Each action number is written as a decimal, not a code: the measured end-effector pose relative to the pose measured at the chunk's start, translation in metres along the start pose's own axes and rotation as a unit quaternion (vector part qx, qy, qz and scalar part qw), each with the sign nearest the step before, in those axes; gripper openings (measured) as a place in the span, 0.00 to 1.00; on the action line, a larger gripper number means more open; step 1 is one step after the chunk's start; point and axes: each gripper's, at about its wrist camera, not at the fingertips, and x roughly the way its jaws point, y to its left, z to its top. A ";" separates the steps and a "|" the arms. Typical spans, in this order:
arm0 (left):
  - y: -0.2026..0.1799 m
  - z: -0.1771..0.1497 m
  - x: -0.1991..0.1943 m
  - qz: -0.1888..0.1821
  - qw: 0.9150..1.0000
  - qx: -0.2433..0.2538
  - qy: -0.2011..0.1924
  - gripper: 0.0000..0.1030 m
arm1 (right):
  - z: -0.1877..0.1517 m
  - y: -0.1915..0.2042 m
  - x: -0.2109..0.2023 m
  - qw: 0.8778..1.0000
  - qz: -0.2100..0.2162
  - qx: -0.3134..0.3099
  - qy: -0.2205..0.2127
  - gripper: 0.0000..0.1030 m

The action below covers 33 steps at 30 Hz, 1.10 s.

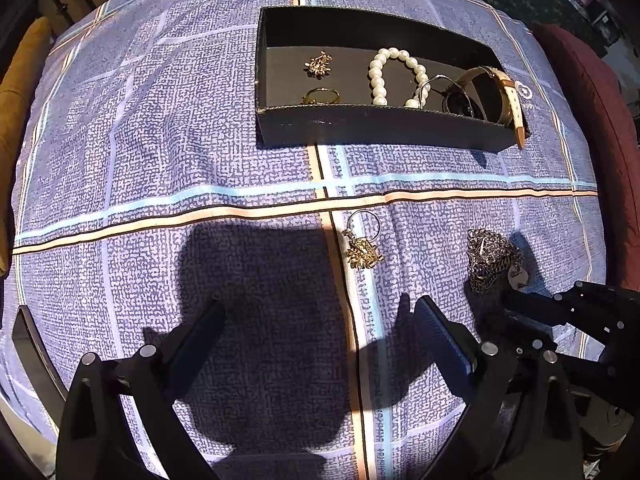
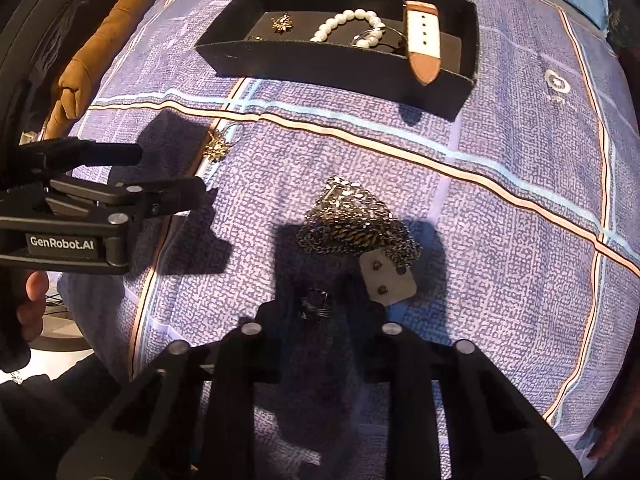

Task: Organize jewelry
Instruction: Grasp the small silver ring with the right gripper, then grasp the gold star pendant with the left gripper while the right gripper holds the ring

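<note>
White lettering on the side of the left tongs (image 2: 160, 176) reads "GenRobot.AI"; these tongs (image 1: 320, 320) hang wide open and empty above the counter (image 1: 160, 160), which is covered in a blue-violet woven cloth crossed by orange, black and pale blue stripes. Just beyond their tips lies a gold leaf-cluster ring (image 1: 362, 246) with a thin silvery band. The right tongs (image 2: 316, 304) are closed on a small dark faceted piece (image 2: 316, 305), too shadowed to name. Just ahead of them sits a heaped silver chain (image 2: 356, 220) touching a pale card (image 2: 386, 282) with metal studs. Toward the far edge stands a black rectangular tray (image 1: 360, 124) holding a gold cluster earring (image 1: 319, 64), a gold ring (image 1: 320, 96), a pearl bracelet (image 1: 378, 76) and a wristwatch (image 1: 480, 96) whose tan-and-white strap overhangs the near wall.
</note>
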 end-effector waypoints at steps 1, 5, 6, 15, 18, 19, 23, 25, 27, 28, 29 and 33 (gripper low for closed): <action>0.001 0.000 -0.001 -0.001 1.000 -0.001 0.001 0.91 | -0.001 -0.002 -0.001 1.000 0.005 0.003 -0.001 0.18; 0.005 -0.001 -0.002 -0.003 1.000 -0.001 0.003 0.91 | -0.007 -0.009 -0.006 1.000 0.014 0.012 -0.006 0.18; 0.003 -0.003 -0.001 -0.004 1.000 -0.001 0.002 0.91 | -0.007 -0.011 -0.008 1.000 0.017 0.019 -0.009 0.18; -0.014 -0.011 0.004 0.003 1.000 0.003 0.002 0.91 | -0.017 -0.028 -0.041 0.998 0.025 0.048 -0.035 0.18; -0.016 -0.003 0.010 0.008 1.000 0.005 0.003 0.91 | -0.017 -0.028 -0.043 0.998 0.027 0.051 -0.038 0.18; -0.017 -0.001 0.012 0.010 1.000 0.005 0.002 0.90 | -0.018 -0.028 -0.043 0.998 0.027 0.051 -0.037 0.18; -0.022 0.013 0.015 0.006 1.000 -0.001 -0.007 0.87 | -0.020 -0.027 -0.043 0.998 0.026 0.051 -0.035 0.18; -0.025 0.018 0.017 0.006 1.000 -0.001 -0.010 0.72 | -0.020 -0.026 -0.041 0.998 0.026 0.053 -0.033 0.18; -0.028 0.022 0.017 0.019 1.000 -0.002 -0.013 0.62 | -0.019 -0.028 -0.041 0.998 0.027 0.056 -0.032 0.18; -0.030 0.025 0.018 0.023 1.000 -0.002 -0.015 0.54 | -0.019 -0.028 -0.040 0.998 0.026 0.056 -0.033 0.18; -0.030 0.025 0.017 0.023 1.000 -0.004 -0.018 0.51 | -0.019 -0.028 -0.041 0.997 0.026 0.057 -0.034 0.18; -0.031 0.022 0.014 0.031 0.999 0.004 -0.023 0.19 | -0.017 -0.030 -0.042 0.997 0.028 0.060 -0.035 0.18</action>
